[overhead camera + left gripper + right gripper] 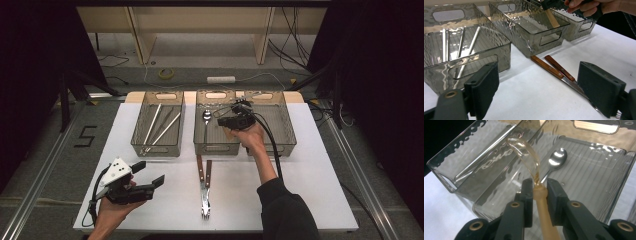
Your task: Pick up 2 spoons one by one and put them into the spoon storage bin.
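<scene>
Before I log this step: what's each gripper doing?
Left gripper: open, holding nothing.
Right gripper: jaws closed on an amber spoon.

My white table point(320, 165) stands on a grey carpeted floor point(45, 165), with metal rails point(37, 172) running along both sides of it. Black curtains point(35, 55) close in the left and right, so the edges fall dark. Ahead stands a pale wooden shelf unit point(200, 30); below it lie a roll of yellow tape point(166, 73), a white power strip point(221, 79) and loose cables point(292, 47) (quite a tangle). A black "5" point(86, 136) marks the floor.
</scene>
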A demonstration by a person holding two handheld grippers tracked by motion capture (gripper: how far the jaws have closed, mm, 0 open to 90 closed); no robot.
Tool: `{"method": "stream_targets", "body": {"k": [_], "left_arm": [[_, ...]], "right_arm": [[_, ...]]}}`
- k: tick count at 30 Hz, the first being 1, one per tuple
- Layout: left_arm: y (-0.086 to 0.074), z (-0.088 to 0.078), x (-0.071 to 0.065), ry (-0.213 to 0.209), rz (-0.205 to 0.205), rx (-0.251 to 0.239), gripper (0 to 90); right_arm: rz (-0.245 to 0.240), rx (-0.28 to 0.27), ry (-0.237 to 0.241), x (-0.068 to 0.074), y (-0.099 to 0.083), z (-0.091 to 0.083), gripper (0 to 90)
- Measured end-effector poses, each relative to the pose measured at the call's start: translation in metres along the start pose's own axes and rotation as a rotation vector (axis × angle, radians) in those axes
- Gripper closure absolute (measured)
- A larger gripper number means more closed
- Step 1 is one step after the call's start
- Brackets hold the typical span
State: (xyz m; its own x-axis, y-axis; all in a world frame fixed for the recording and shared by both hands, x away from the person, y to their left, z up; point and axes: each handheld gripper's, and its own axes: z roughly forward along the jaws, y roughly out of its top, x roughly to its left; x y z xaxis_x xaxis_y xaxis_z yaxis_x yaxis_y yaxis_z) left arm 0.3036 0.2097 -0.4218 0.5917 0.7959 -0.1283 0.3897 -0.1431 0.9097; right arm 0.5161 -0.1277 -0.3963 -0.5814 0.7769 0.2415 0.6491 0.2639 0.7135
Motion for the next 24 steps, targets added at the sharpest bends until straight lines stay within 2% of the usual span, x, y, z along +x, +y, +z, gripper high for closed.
{"method": "stream_targets", "body": {"k": [8,16,18,22,24], "left_arm": [[0.000,0.000,-0.001,-0.003,0.006,0.003,17.3],[0.000,0.002,-0.001,-0.002,0.005,0.004,17.4],[0.000,0.002,-0.002,-0.004,0.008,0.006,17.3],[0.000,0.001,-0.001,-0.002,0.006,0.007,17.3],[0.000,0.001,-0.001,-0.002,0.008,0.006,17.3]], "right_arm": [[-0.002,0.022,-0.016,0.000,-0.003,0.007,76.9],[0.011,0.049,-0.009,0.000,-0.005,0.014,75.5],[0.011,0.064,-0.006,0.001,-0.005,0.016,69.6],[0.026,0.049,0.008,0.002,-0.005,0.014,62.3],[0.009,0.047,0.009,0.002,-0.004,0.011,60.3]]}}
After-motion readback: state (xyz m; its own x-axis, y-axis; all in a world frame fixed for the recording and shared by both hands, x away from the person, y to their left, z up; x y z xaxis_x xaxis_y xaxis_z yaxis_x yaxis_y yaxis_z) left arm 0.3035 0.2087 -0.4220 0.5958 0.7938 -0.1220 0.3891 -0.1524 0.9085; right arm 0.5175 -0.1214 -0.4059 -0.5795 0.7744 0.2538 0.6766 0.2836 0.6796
